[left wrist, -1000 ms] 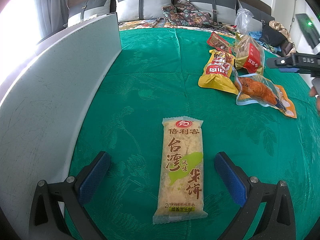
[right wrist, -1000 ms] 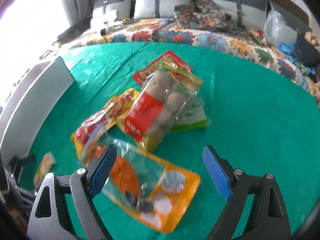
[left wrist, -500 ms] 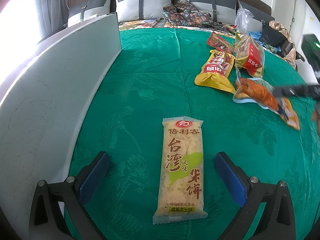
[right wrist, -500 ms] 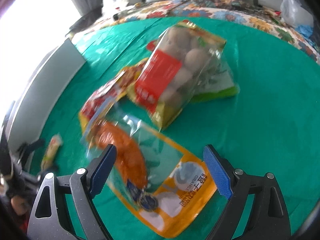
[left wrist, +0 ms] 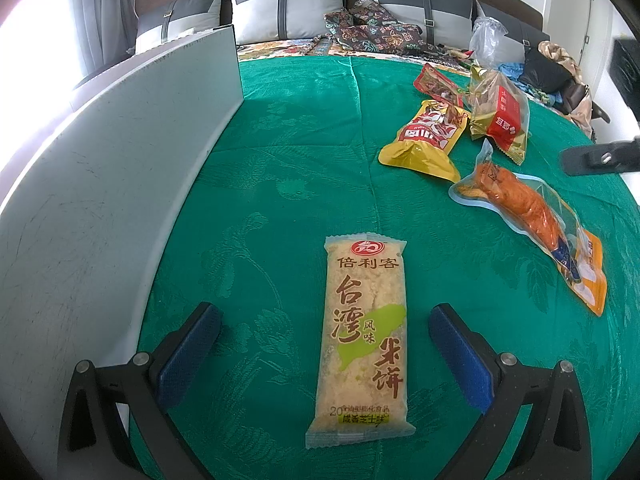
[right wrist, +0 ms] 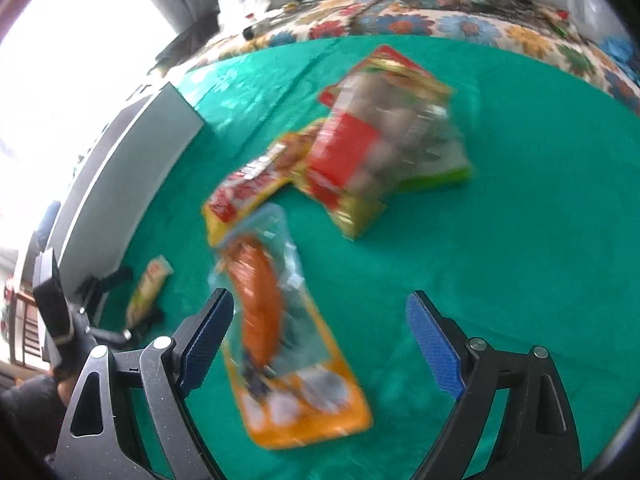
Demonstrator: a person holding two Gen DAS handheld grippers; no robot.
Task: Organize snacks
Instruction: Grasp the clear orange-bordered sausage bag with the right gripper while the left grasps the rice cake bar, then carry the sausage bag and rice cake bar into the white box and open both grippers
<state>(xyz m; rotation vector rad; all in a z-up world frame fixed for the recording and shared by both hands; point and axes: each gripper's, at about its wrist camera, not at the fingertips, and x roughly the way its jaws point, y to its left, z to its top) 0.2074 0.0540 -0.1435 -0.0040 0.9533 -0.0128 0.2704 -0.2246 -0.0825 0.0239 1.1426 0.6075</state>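
A: In the left wrist view, how does the left gripper (left wrist: 324, 344) stand?

B: Spread wide, both blue pads clear of everything. The rice cracker bar (left wrist: 362, 340) lies flat on the green bedspread (left wrist: 304, 140) between the two fingers, touching neither, its long side running away from the camera.

A: And around it?

B: A tall white board (left wrist: 100, 184) stands along the left edge of the bedspread. Toward the far right corner sits a cluster of packets: a yellow-and-red snack bag (left wrist: 428, 140), a clear bag with a red label (left wrist: 500, 120) just beside it, and a red pouch (left wrist: 436, 84) behind them. Nearer, along the right edge, lies a clear-and-orange pouch with an orange sausage-like piece inside (left wrist: 532, 220). Part of the other gripper's black body pokes in at the right edge of the picture.

A: Now the right wrist view.

B: It is blurred. The right gripper (right wrist: 320, 336) is spread wide as well and grips nothing. The clear-and-orange pouch (right wrist: 280, 336) lies on the bedspread (right wrist: 520, 240) between the fingers, close against the left pad (right wrist: 206, 340); whether it touches that pad I cannot tell. The right pad is well clear of it.

A: The rest?

B: Beyond the pouch lie the yellow-and-red snack bag (right wrist: 252, 184) and the red-labelled clear bag (right wrist: 380, 152), the latter resting over a green-edged packet (right wrist: 444, 168). Far left, beside the white board (right wrist: 132, 180), the rice cracker bar (right wrist: 150, 284) lies with the left gripper (right wrist: 120, 300) about it.
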